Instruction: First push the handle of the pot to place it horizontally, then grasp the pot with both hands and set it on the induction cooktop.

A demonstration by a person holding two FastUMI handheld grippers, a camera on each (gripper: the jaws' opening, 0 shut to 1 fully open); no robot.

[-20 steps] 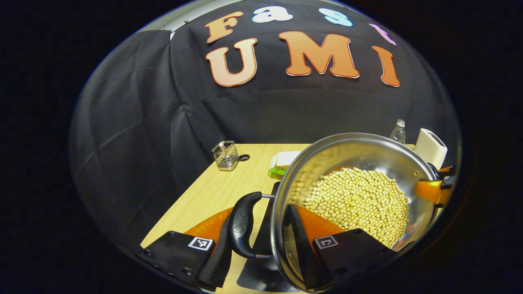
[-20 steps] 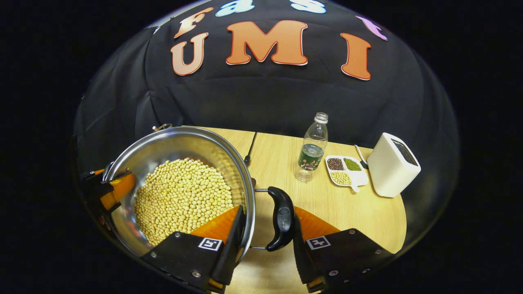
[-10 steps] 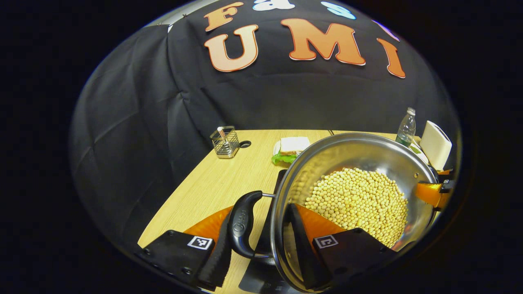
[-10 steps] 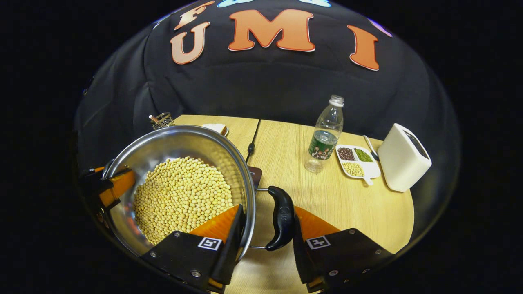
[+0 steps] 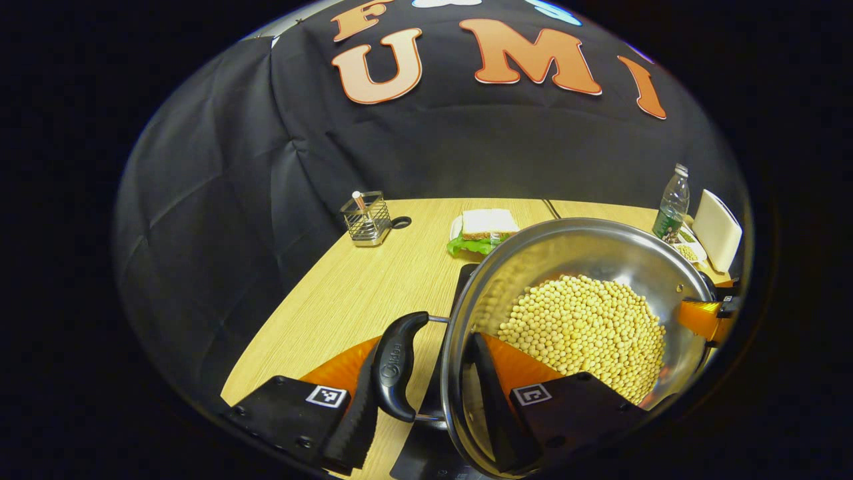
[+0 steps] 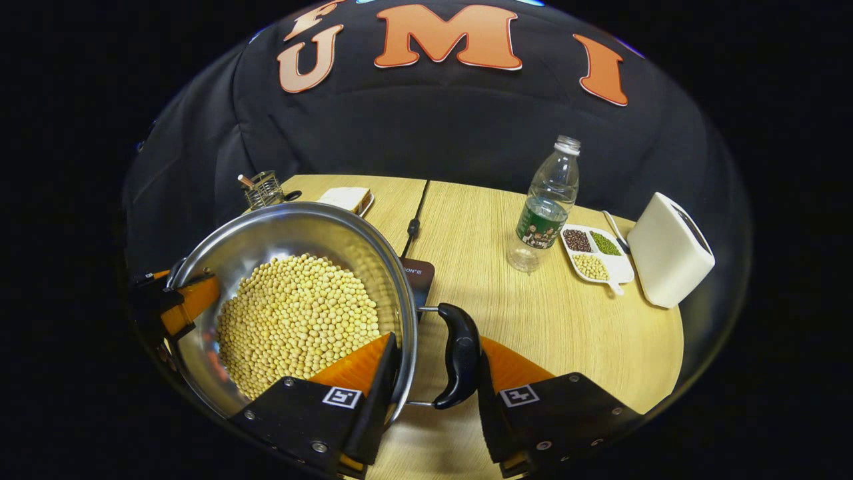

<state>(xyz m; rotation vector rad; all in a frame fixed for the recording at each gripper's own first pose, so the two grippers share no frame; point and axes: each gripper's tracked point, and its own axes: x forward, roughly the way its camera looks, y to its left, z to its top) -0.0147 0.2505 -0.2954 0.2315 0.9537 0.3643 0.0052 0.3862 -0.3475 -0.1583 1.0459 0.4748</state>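
Wooden surface: both grippers, left gripper and right gripper, clamp pot at handles, carried above cooktop; setting down left

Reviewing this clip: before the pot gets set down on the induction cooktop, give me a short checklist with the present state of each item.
1. Left hand-held gripper spans the left handle and pot wall: ok; whether both fingers press, cannot tell.
2. Right hand-held gripper spans the right handle and wall: ok; pressure, cannot tell.
3. Both handles lie horizontal: ok.
4. Soybeans stay inside the pot, none on the table: ok.
5. Induction cooktop sits beneath the pot: ok; centring cannot tell, mostly hidden.
6. Bottle and sandwich stand apart from the pot: ok.
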